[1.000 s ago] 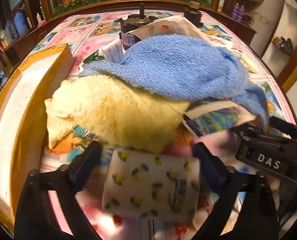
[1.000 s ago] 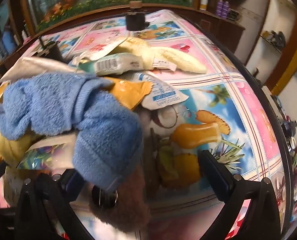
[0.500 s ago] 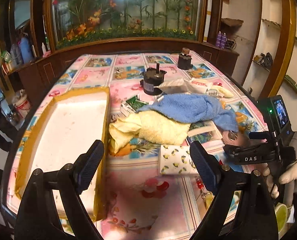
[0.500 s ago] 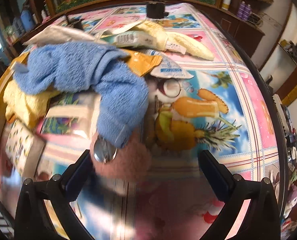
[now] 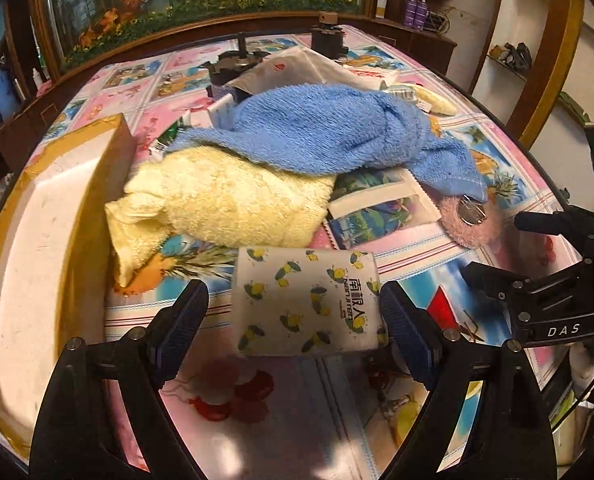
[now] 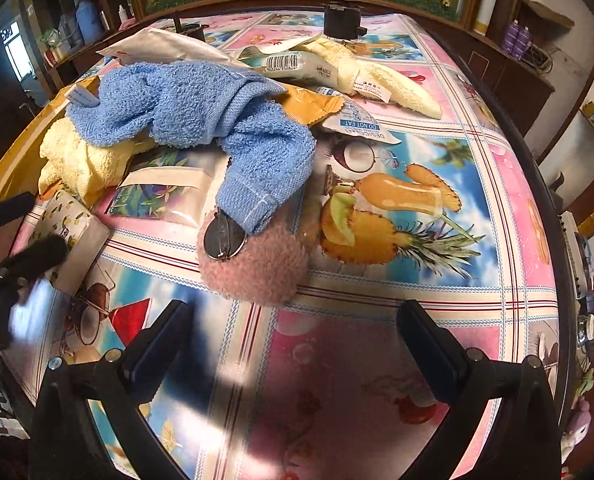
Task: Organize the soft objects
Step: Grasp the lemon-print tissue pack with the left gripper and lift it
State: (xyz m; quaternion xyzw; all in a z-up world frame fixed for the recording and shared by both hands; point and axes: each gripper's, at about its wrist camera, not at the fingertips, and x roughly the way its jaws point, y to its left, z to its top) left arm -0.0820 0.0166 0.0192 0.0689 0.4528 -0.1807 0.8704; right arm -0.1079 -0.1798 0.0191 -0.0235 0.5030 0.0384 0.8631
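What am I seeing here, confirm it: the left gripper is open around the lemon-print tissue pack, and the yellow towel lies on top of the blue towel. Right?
One thing is off. The blue towel lies on top of the yellow towel, as the left wrist view shows. The left gripper is indeed open around the lemon-print tissue pack.

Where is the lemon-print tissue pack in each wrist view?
Left wrist: the tissue pack lies bottom centre, between the open left gripper's fingers, in front of the yellow towel.
Right wrist: the pack sits at the far left edge, beside the left gripper's dark fingers.
Shared landmark: the blue towel, its end draped onto the pink pouf.
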